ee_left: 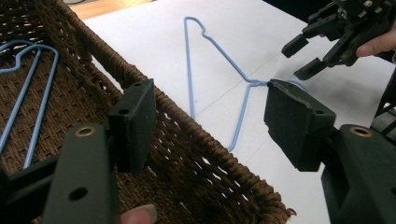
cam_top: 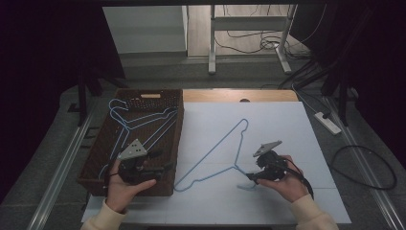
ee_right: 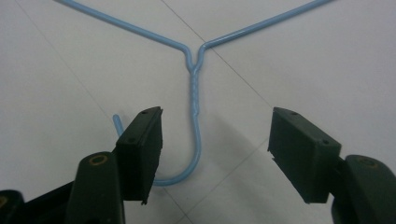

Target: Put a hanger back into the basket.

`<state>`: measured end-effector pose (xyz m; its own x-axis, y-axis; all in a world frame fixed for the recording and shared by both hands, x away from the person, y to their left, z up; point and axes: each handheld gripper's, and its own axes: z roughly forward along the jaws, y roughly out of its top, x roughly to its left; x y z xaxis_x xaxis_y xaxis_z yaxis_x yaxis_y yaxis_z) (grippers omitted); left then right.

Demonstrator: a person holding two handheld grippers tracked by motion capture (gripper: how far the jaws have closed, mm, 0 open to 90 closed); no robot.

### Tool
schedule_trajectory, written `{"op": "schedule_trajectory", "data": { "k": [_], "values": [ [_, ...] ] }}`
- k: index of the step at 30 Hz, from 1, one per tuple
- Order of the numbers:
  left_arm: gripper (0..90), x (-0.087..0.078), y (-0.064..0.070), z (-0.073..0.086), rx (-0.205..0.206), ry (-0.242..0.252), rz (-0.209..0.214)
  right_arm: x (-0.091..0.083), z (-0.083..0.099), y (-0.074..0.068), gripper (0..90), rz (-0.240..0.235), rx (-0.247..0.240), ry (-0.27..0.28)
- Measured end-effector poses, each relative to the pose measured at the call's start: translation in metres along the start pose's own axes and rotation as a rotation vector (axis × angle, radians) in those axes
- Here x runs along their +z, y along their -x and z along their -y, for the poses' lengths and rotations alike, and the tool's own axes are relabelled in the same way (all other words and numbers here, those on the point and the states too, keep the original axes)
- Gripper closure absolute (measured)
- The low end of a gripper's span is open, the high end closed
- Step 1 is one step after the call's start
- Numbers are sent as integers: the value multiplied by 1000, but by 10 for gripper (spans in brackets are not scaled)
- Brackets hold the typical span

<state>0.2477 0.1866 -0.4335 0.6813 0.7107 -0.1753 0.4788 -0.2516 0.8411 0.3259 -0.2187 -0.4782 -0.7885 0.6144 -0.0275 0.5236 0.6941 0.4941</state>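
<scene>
We hold our right gripper [ee_right: 215,154], jaws apart, over the light-blue wire hanger's [cam_top: 218,153] hook to grasp it, while our left gripper [ee_left: 210,126] waits, jaws apart, above the brown wicker basket [cam_top: 95,158].

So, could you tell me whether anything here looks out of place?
One blue hanger lies loose on the white table, while others sit in the basket. The right tongs, open, straddle its hook.

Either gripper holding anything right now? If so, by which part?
Nothing held. Right gripper is open, jaws either side of the blue hanger hook. Left gripper is open over the basket rim.
</scene>
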Motion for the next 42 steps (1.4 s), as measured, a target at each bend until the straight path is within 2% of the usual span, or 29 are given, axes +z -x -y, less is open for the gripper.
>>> {"op": "schedule_trajectory", "data": {
  "k": [2,11,29,37,42],
  "values": [
    [349,0,0,0,0,-1,0,1,-2,0,390,-5,-5,-5],
    [349,0,0,0,3,-3,2,18,-16,-4,425,-9,-29,-92],
    [348,1,1,0,6,-4,4,25,-15,-2,570,-27,-31,-152],
    [348,1,1,0,7,-6,4,28,-14,-3,678,-27,-47,-194],
    [349,2,2,0,7,-7,4,28,-15,-3,761,-37,-55,-202]
  ]
}}
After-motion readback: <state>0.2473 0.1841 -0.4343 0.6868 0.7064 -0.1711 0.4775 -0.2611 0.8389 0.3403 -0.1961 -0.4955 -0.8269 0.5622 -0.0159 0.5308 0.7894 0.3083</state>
